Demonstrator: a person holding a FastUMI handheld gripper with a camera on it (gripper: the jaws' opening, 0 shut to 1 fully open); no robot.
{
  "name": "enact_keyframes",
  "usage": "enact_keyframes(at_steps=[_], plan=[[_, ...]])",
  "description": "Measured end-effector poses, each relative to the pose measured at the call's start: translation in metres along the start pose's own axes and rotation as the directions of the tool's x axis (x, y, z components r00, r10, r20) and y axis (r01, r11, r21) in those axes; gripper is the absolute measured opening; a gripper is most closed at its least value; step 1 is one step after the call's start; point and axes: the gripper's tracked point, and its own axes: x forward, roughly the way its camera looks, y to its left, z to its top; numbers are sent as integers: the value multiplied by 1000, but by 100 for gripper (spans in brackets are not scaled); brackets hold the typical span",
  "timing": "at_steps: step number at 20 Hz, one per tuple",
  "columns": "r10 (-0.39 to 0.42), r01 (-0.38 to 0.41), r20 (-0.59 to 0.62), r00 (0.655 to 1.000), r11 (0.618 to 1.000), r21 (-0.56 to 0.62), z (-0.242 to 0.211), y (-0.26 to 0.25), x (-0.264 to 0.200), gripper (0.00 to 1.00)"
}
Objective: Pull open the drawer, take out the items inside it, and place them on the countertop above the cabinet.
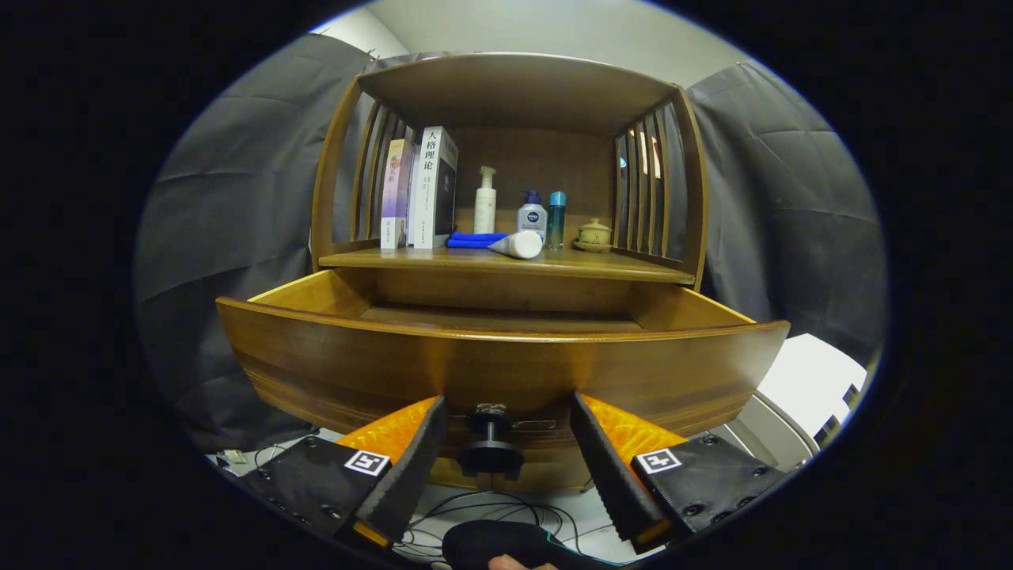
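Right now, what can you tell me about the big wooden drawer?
The drawer looks like glossy brown wood with a paler inside. It is pulled out from under the countertop, and its front looks bowed in this view. The part of its inside that shows holds nothing; the front panel hides the rest. A dark round knob sticks out from the front's middle, sitting between the open fingers of the hand-held gripper, which do not touch it.

Drawer (506,348) pulled out below the cabinet's tabletop (570,265). On the tabletop, left to right: books (419,190), cloth (472,239), tube (518,244) lying down, bottles (532,214) behind, teapot (593,233). Drawer knob (491,443) between the spread fingers of the gripper (506,463), untouched.
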Motion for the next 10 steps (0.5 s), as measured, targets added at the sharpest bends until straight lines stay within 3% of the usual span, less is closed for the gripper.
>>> enact_keyframes(at_steps=[10], plan=[[-18,18,10,1000,1000,3,25,5,64,98]])
